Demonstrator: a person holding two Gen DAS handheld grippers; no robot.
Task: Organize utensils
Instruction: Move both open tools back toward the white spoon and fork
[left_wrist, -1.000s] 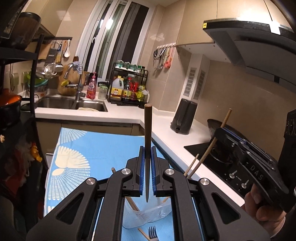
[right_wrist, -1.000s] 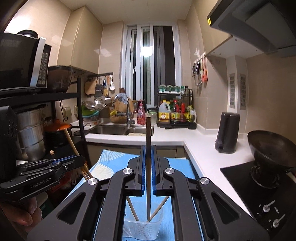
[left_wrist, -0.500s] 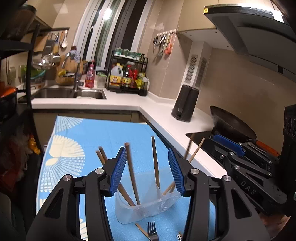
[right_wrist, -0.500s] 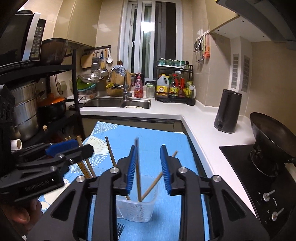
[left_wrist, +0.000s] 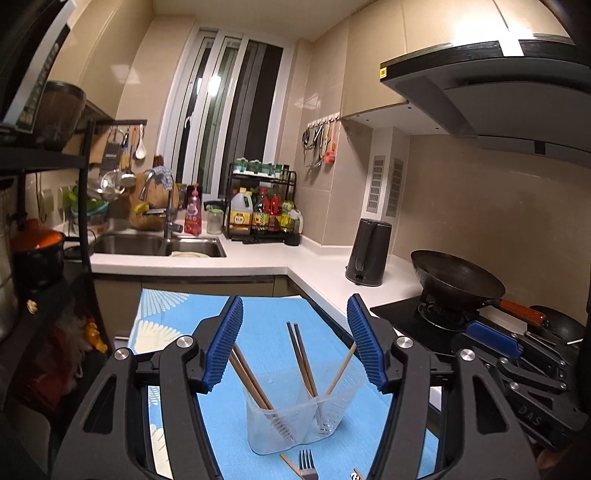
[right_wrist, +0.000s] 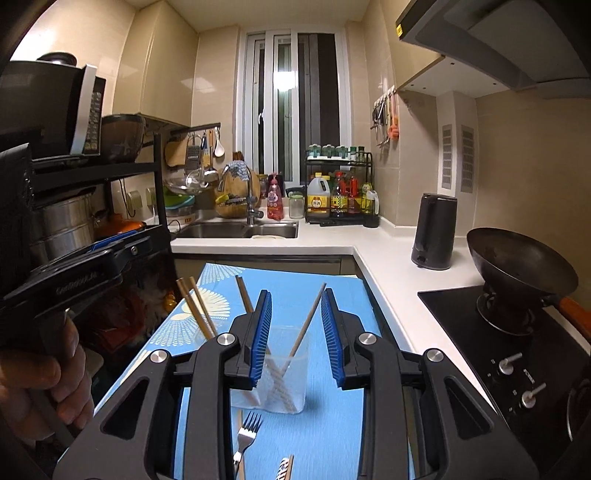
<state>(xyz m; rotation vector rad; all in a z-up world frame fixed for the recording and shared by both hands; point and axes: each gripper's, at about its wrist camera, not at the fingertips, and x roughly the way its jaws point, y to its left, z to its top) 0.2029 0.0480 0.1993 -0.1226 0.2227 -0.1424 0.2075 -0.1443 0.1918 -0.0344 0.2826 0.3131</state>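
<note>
A clear plastic cup (left_wrist: 295, 424) (right_wrist: 269, 384) stands on the blue mat (left_wrist: 266, 325) and holds several wooden chopsticks (left_wrist: 301, 354) (right_wrist: 308, 317) leaning in different directions. A metal fork (right_wrist: 245, 435) (left_wrist: 306, 467) lies on the mat in front of the cup. My left gripper (left_wrist: 295, 343) is open and empty above and behind the cup. My right gripper (right_wrist: 295, 332) is open and empty over the cup. The right gripper also shows in the left wrist view (left_wrist: 517, 362); the left one shows in the right wrist view (right_wrist: 85, 266).
A white counter (right_wrist: 391, 266) runs along the right with a black kettle (right_wrist: 432, 232), a wok (right_wrist: 517, 273) on a black hob (right_wrist: 480, 332). A sink (right_wrist: 240, 229) and bottle rack (right_wrist: 340, 195) stand at the back. A black shelf (right_wrist: 92, 177) stands left.
Both grippers were shut on chopsticks held upright over the cup one second ago. Both opened, the chopsticks dropped into the cup, and both grippers have pulled back.
</note>
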